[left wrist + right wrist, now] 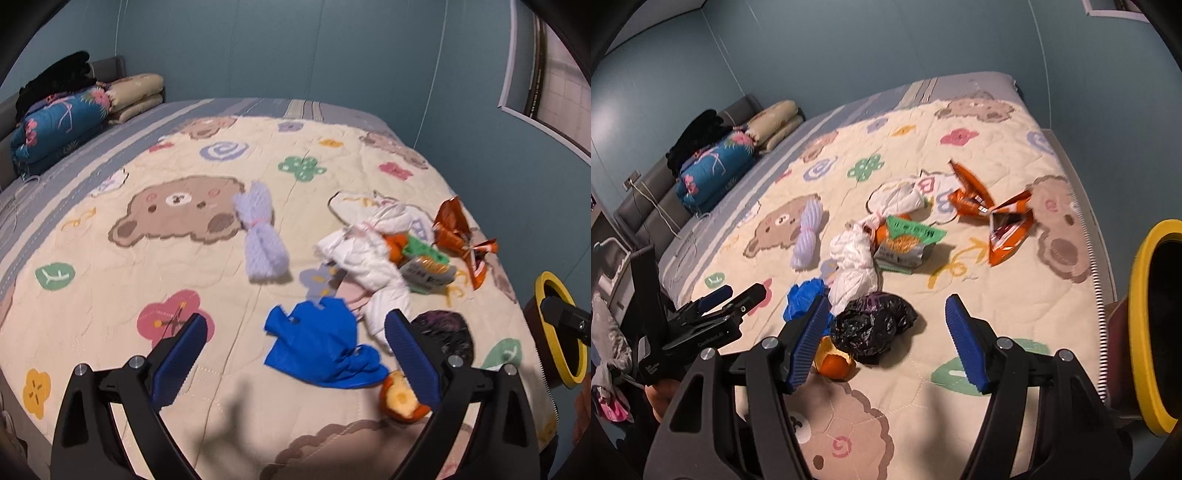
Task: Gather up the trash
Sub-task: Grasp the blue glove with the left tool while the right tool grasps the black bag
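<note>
Setting: trash is scattered over a bed (110, 280) covered by a bear-print quilt; a yellow-rimmed bin (1145, 332) is seen at the right edge of both views.

Left tongs (293, 338): the jaws are held wide apart and nothing is gripped — the blue crumpled bag (317, 343) is framed between them, just beyond the tips, with no contact visible.

Right tongs (886, 328): the jaws are likewise spread, roughly two-thirds open, and empty — the black plastic bag (873, 325) is seen between them, slightly toward the left jaw, untouched.

Key relation: the blue bag lies straight ahead of the left tongs, its long axis slanting from far left to near right, across the jaw gap; the black bag lies straight ahead of the right tongs. Each hand is judged nearest to its own bag.

Orange peel (836, 360): one piece, just near of the black bag and beside the left jaw of the right tongs.

Farther trash: one white knotted bag (855, 266), one lilac bundle (809, 230) to the left, one green-and-grey packet (905, 245), and orange snack wrappers (990, 218) at the far right — two, it seems.

Count: about eight pieces are on the bed; none is seen in the bin, whose inside is hidden.

Judgement: the task appears to be at its start, with a descent onto the two near bags expected.
</note>
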Demonstrator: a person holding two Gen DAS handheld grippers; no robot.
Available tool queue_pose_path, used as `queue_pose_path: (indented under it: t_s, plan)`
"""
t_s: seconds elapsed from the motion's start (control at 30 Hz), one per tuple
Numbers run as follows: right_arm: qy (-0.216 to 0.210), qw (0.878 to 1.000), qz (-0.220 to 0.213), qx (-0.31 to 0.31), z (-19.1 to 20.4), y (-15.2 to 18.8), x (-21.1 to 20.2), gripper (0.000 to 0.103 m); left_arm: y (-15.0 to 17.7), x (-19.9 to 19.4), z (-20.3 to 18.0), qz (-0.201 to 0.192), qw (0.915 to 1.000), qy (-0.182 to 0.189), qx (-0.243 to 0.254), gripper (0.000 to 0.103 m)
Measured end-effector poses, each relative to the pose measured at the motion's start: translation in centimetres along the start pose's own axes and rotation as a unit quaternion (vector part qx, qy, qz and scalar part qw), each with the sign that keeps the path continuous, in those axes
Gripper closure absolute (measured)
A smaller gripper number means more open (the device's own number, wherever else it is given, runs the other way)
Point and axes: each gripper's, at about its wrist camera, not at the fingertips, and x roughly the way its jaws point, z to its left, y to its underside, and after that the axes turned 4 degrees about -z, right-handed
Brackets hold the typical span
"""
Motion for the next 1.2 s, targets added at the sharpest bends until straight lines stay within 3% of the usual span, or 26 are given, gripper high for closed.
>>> queue_pose_path:
  t_s: [0.43, 0.73, 0.83, 0.93, 1.1, 1.2]
  plan:
    - [0.002, 0.998, 0.069, -0.013, 0.7, 2.1, 7.1, 0.041, 1.3, 3.8, 2.0, 0.035, 0.9991, -0.006, -0.023, 0.010]
    - [0.002, 0.995, 0.098, -0.012, 1.1, 2.9, 10.3, 0.040, 1.9, 6.2, 2.1, 0.061, 0.9974, 0.013, -0.036, 0.010]
    - [-0.001, 0.994, 0.104, -0.013, 1.3, 3.1, 11.0, 0.041, 2.0, 6.7, 1.9, 0.066, 0.9968, 0.022, -0.039, 0.018]
    - [-0.007, 0.994, 0.107, -0.013, 1.6, 3.3, 11.5, 0.048, 2.2, 7.0, 1.5, 0.073, 0.9958, 0.041, -0.036, 0.029]
    - [-0.015, 0.994, 0.109, -0.023, 2.0, 3.4, 11.7, 0.060, 2.4, 7.3, 1.2, 0.079, 0.9937, 0.067, -0.041, 0.054]
    - [-0.017, 0.994, 0.107, -0.027, 2.2, 3.4, 11.7, 0.062, 2.4, 7.5, 0.8, 0.081, 0.9936, 0.071, -0.032, 0.060]
